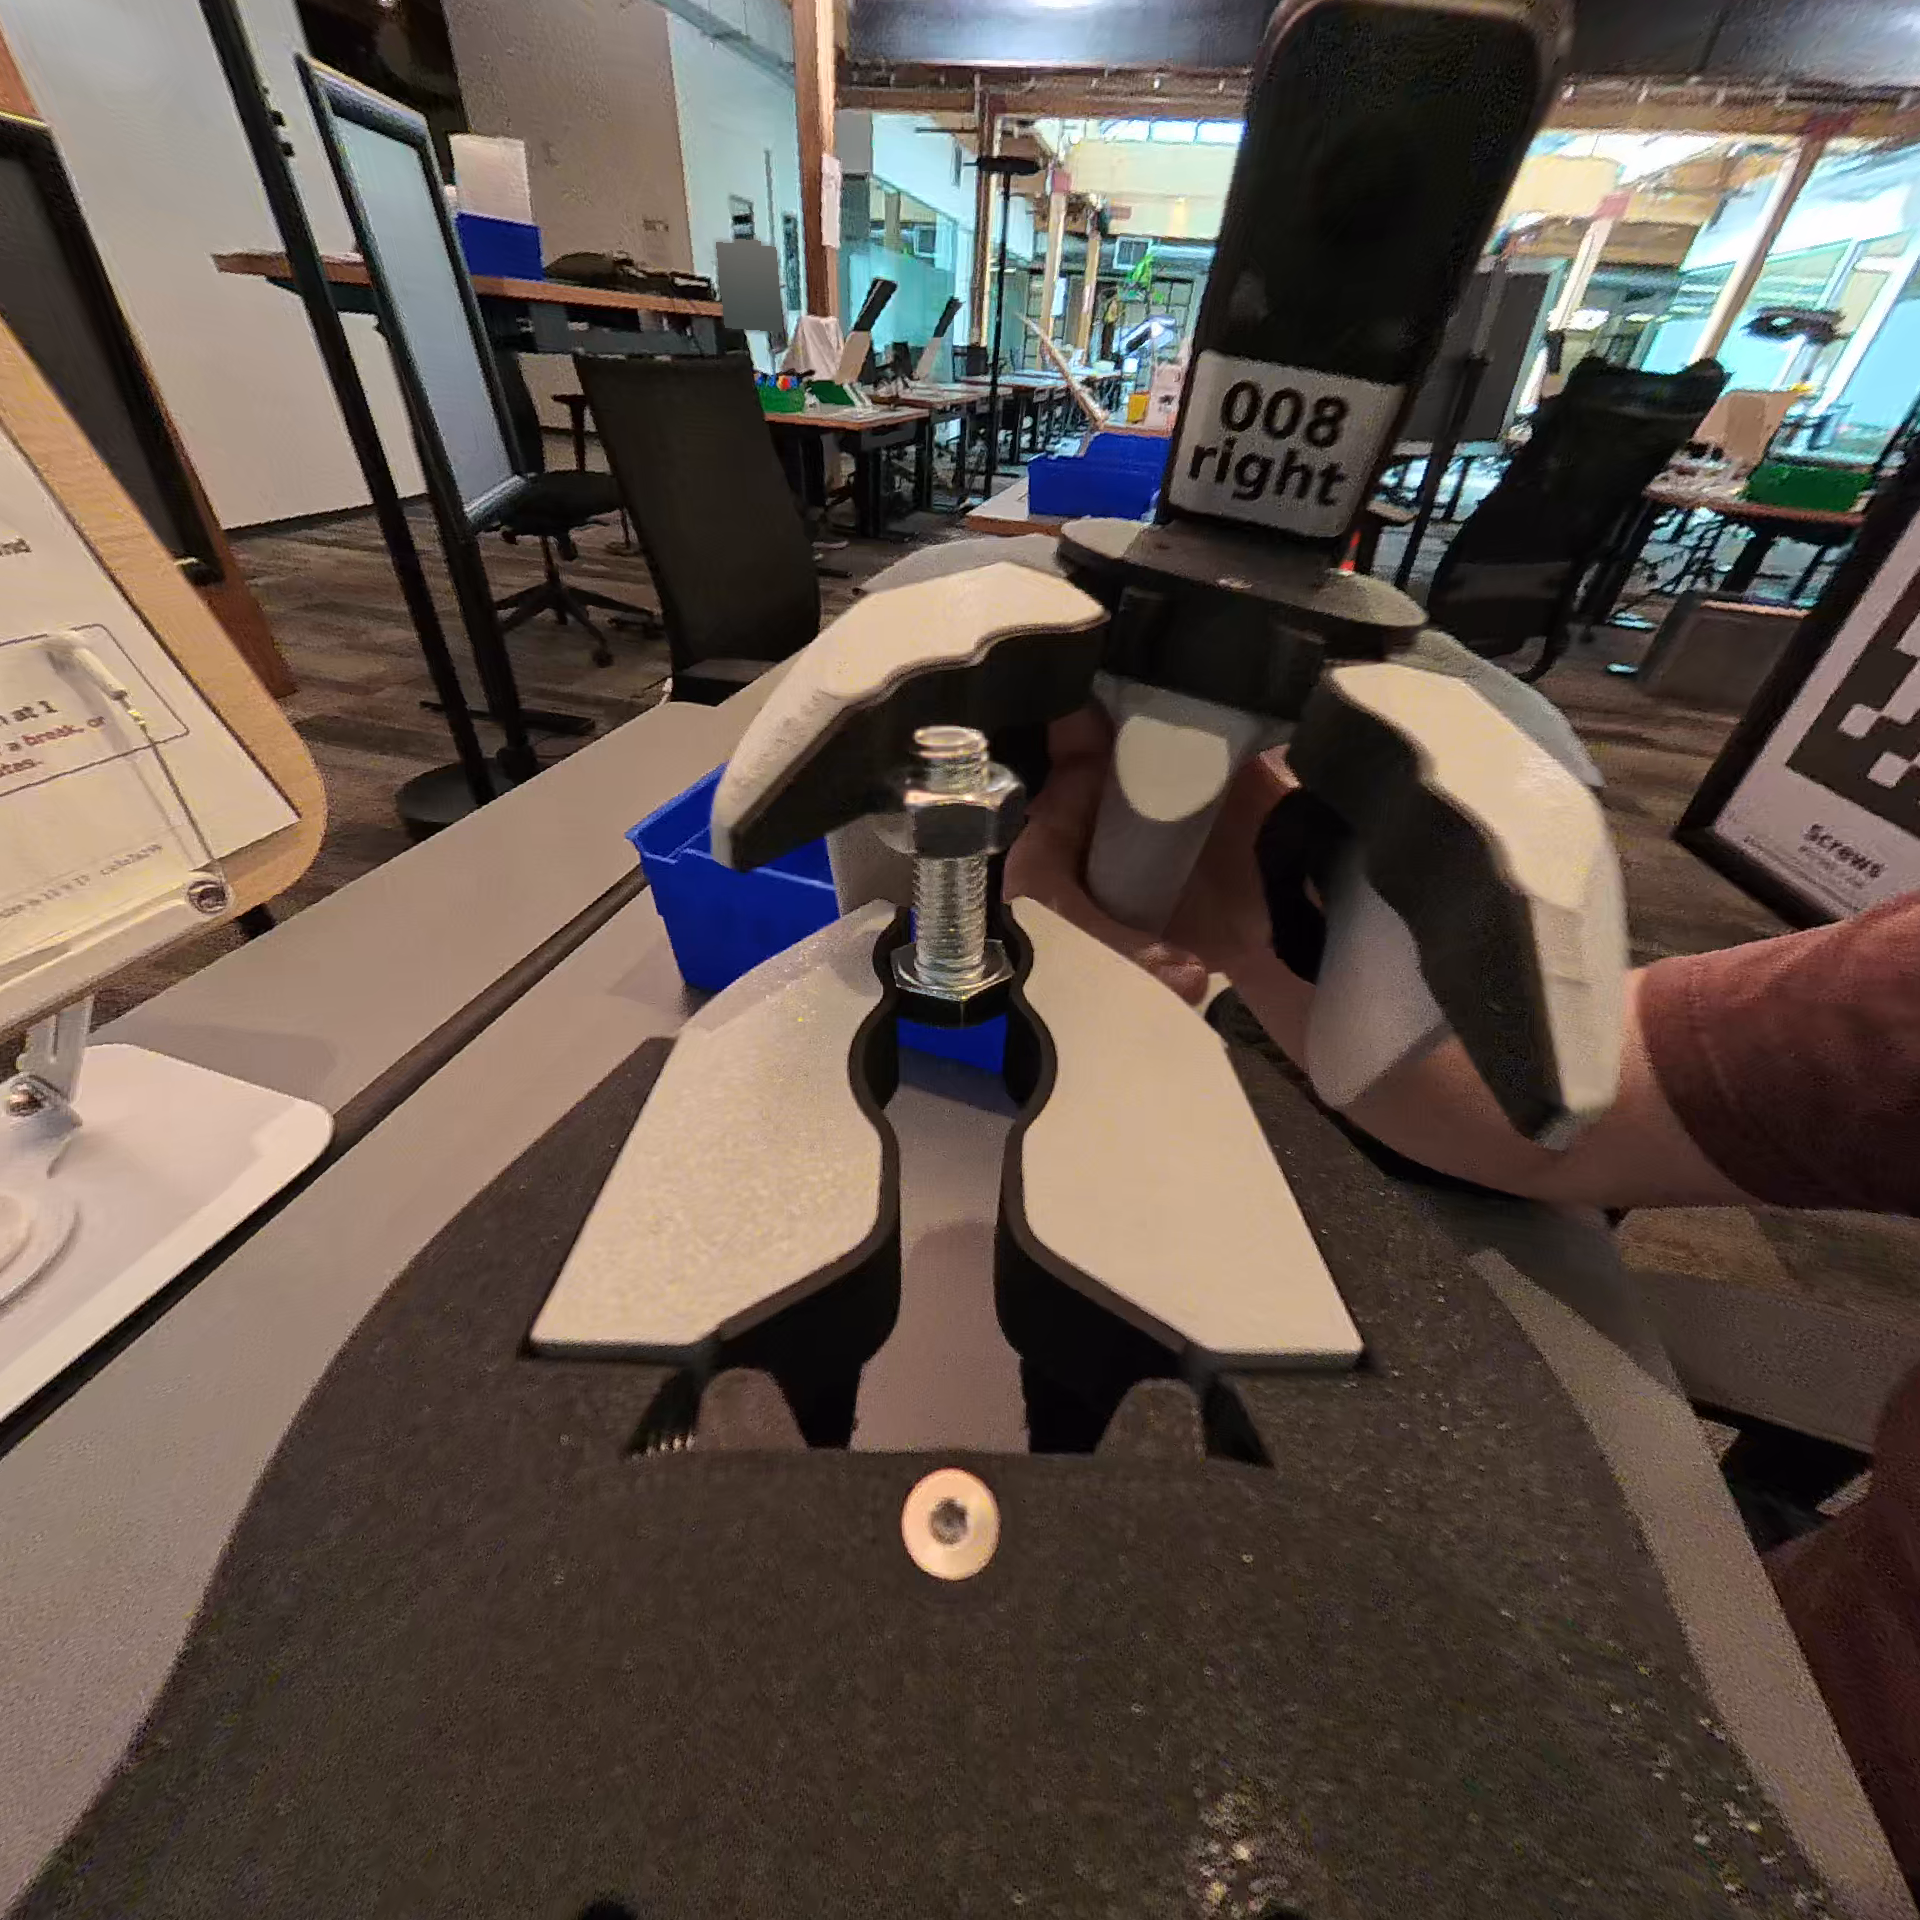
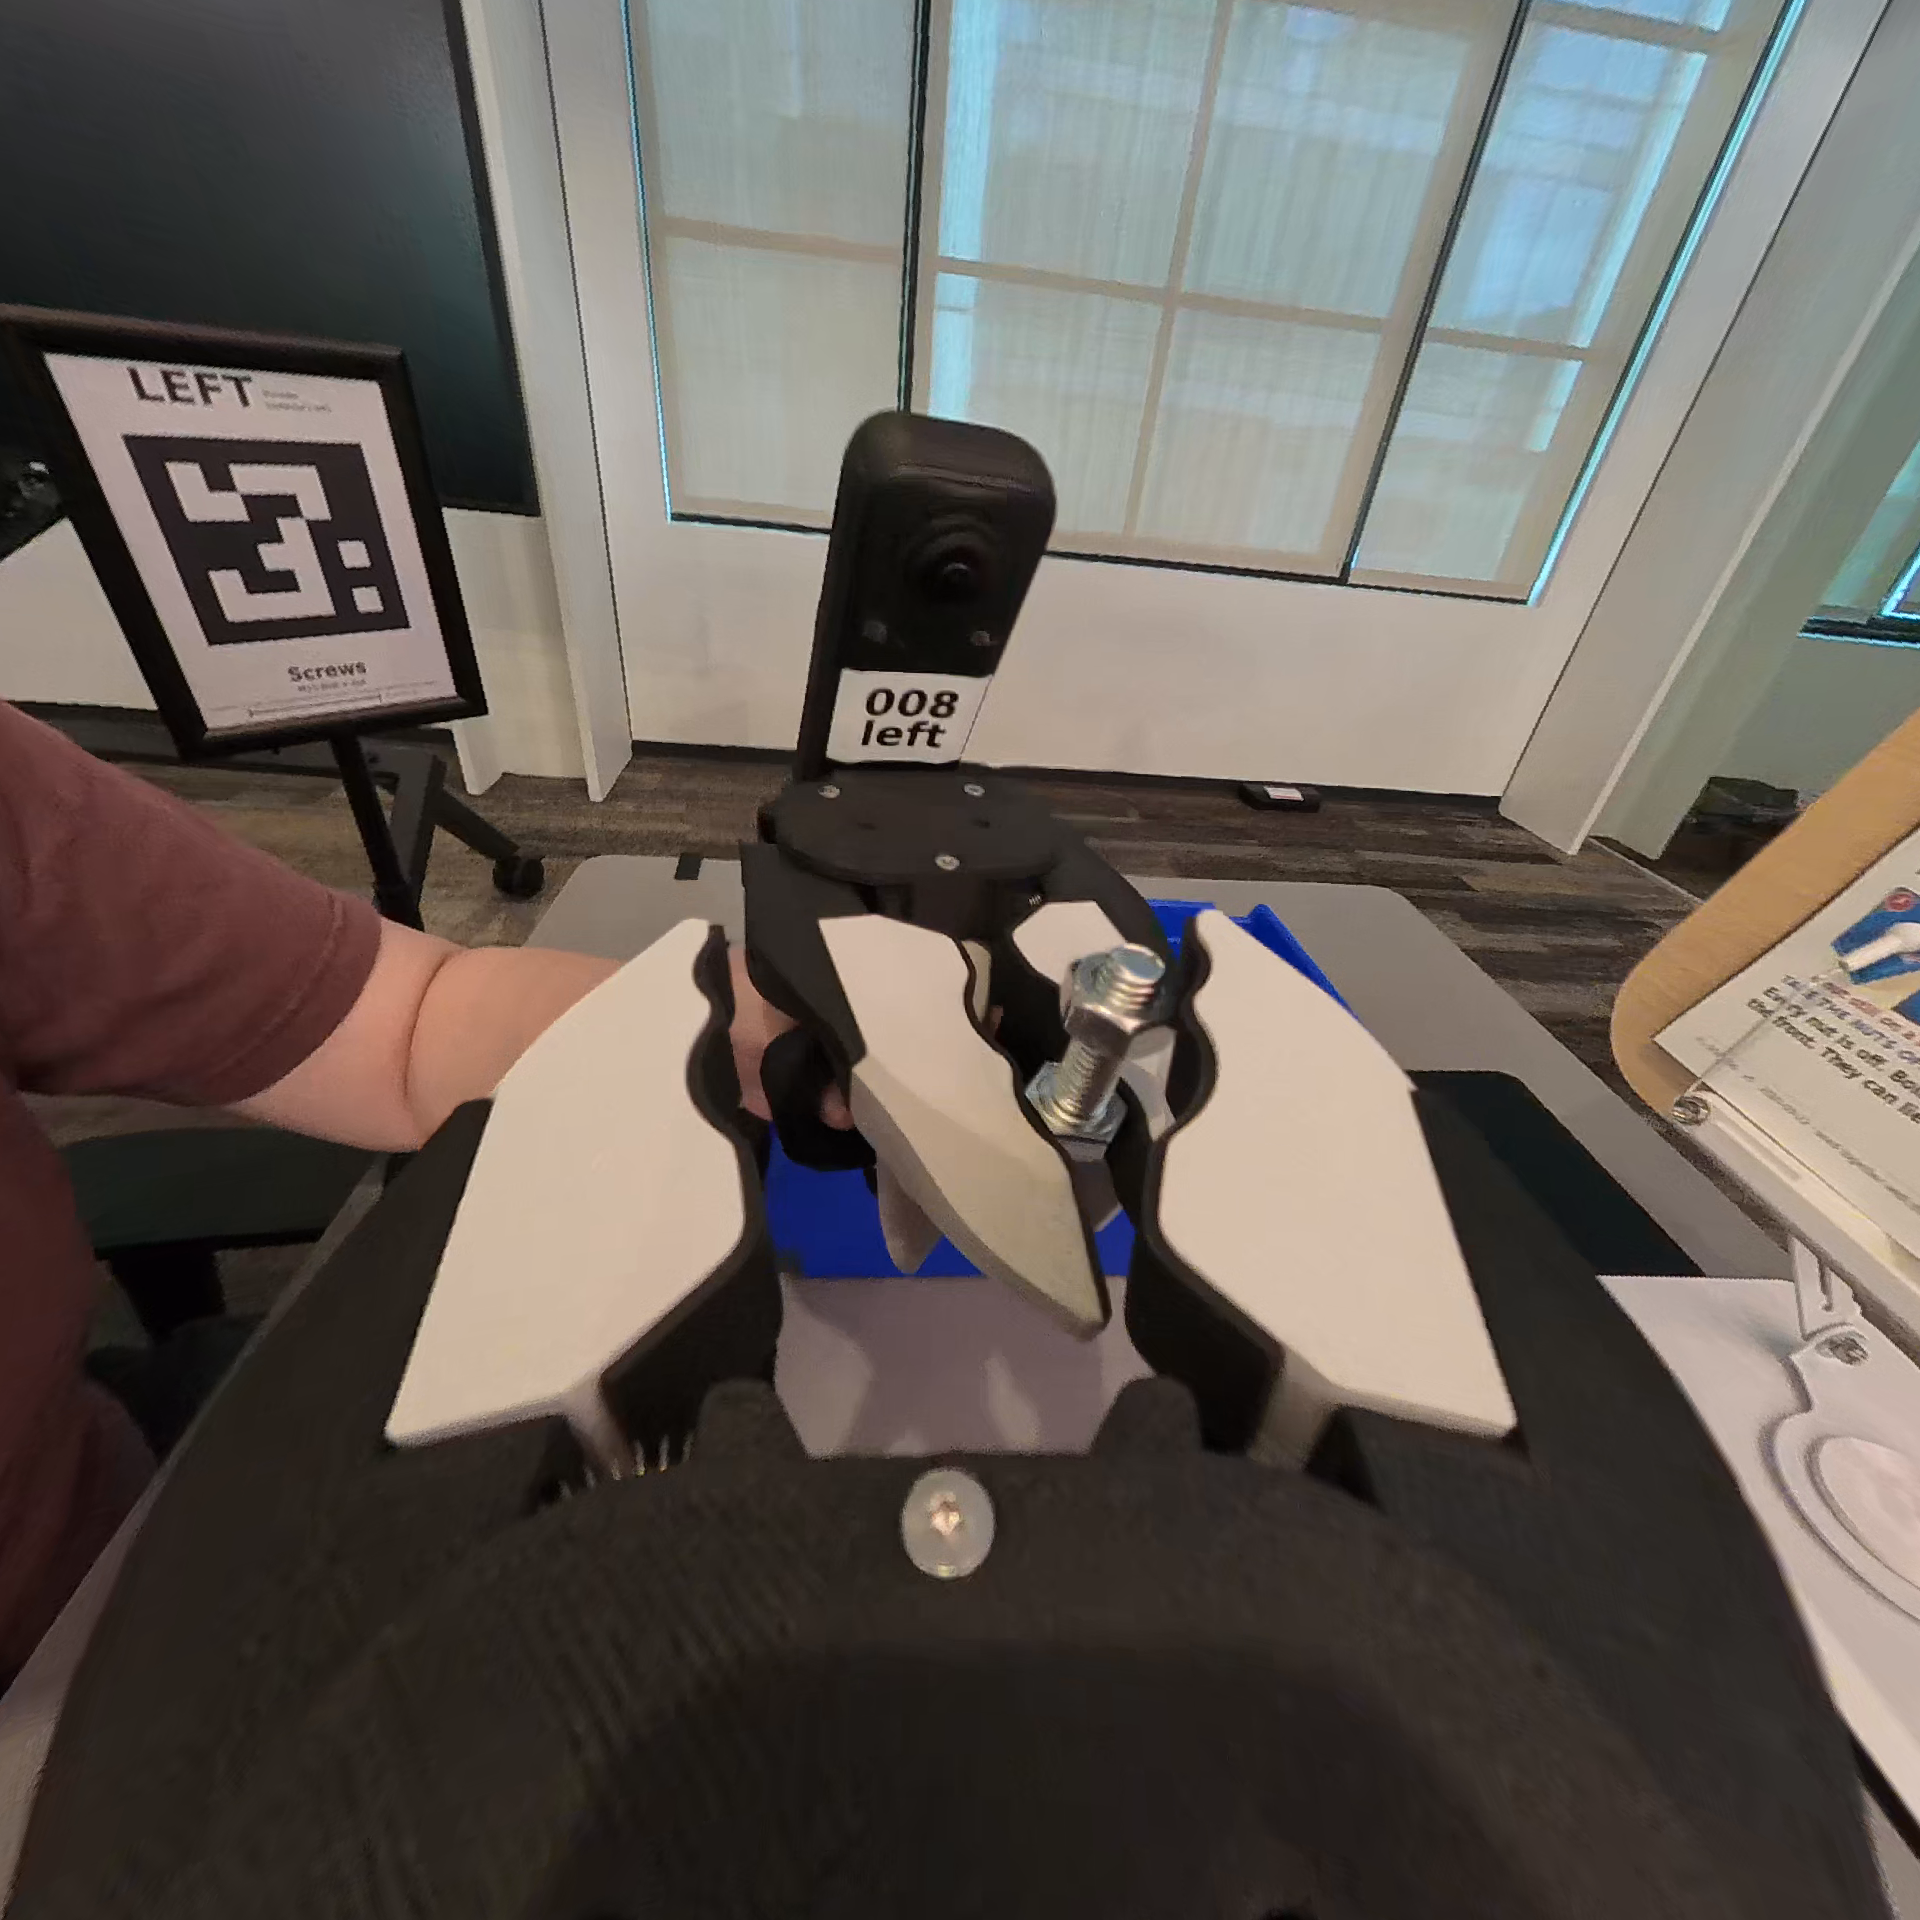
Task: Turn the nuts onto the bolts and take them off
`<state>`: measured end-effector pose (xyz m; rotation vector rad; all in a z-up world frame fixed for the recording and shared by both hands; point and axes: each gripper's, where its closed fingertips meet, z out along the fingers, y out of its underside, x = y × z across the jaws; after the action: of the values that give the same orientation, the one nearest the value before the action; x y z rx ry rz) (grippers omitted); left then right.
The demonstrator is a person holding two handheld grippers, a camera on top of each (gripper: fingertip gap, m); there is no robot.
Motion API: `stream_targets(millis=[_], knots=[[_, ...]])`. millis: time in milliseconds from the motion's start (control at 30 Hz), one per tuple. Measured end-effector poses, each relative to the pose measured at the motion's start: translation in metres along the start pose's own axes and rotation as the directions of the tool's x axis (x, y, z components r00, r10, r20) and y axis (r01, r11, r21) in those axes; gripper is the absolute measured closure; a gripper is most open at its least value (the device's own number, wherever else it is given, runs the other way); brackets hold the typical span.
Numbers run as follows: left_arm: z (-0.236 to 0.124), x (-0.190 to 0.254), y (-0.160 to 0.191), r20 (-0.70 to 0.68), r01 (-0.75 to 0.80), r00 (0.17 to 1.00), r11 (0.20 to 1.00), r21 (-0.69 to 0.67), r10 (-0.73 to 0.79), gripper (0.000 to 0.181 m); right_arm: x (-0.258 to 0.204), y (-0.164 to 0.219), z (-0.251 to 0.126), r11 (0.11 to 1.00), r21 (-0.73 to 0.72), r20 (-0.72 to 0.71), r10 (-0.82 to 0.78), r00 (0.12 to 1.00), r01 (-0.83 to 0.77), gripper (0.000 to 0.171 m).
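The left tool (image 1: pixel 951 987) is clamped on the hex head of a bolt (image 1: pixel 949 914), holding it upright in the air above a blue bin (image 1: pixel 727 914) on the grey worktop (image 1: pixel 436 935). A nut (image 1: pixel 964 805) sits high on the shank, near the free end, with a few threads showing above it. The right tool (image 2: pixel 940 1049) stands apart: in the right wrist view the nut lies against the inner face of its right finger (image 2: pixel 1288 1143), while the other finger is well clear, so the nut is not gripped.

Judgement: the work is at an intermediate stage. The nut is engaged on the thread but far from the head. Whether it is travelling on or off cannot be determined. No loose nuts or other bolts are visible, so the remaining count is unknown.
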<state>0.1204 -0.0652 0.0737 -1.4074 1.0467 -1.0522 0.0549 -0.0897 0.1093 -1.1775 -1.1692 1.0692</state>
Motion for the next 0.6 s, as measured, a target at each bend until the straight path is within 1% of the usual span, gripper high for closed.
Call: stream_targets(millis=[67, 167, 267, 367, 500, 567, 600], knots=[[-0.001, -0.003, 0.000, 0.011, 0.008, 1.000, 1.000, 0.004, -0.008, 0.167, 0.003, 0.003, -0.002, 1.000, -0.025, -0.015, -0.010, 1.000, 0.010, 0.091], [-0.006, -0.007, -0.004, 0.012, 0.030, 0.999, 0.999, 0.029, -0.030, 0.167, 0.007, -0.003, -0.012, 1.000, -0.010, -0.010, 0.016, 1.000, -0.016, 0.103], [-0.007, -0.004, -0.006, -0.016, 0.040, 0.999, 0.999, 0.034, -0.040, 0.167, 0.010, -0.010, -0.014, 0.999, 0.039, -0.028, 0.030, 0.999, -0.029, 0.099], [-0.001, 0.002, -0.002, -0.034, 0.030, 0.999, 0.999, 0.017, -0.029, 0.166, 0.005, -0.005, -0.006, 0.999, 0.027, -0.006, 0.031, 0.999, -0.031, 0.094], [0.000, -0.003, 0.001, -0.003, 0.013, 1.000, 1.000, 0.010, -0.013, 0.167, 0.003, -0.001, -0.002, 1.000, 0.005, 0.000, 0.019, 1.000, -0.019, 0.092], [-0.007, -0.009, -0.005, 0.018, 0.025, 0.999, 0.999, 0.035, -0.026, 0.167, 0.005, -0.004, -0.009, 1.000, 0.005, 0.002, 0.020, 1.000, -0.020, 0.098], [-0.010, -0.011, -0.007, 0.019, 0.033, 0.999, 0.998, 0.045, -0.034, 0.167, 0.006, -0.007, -0.014, 1.000, 0.012, 0.006, 0.021, 1.000, -0.021, 0.108]])
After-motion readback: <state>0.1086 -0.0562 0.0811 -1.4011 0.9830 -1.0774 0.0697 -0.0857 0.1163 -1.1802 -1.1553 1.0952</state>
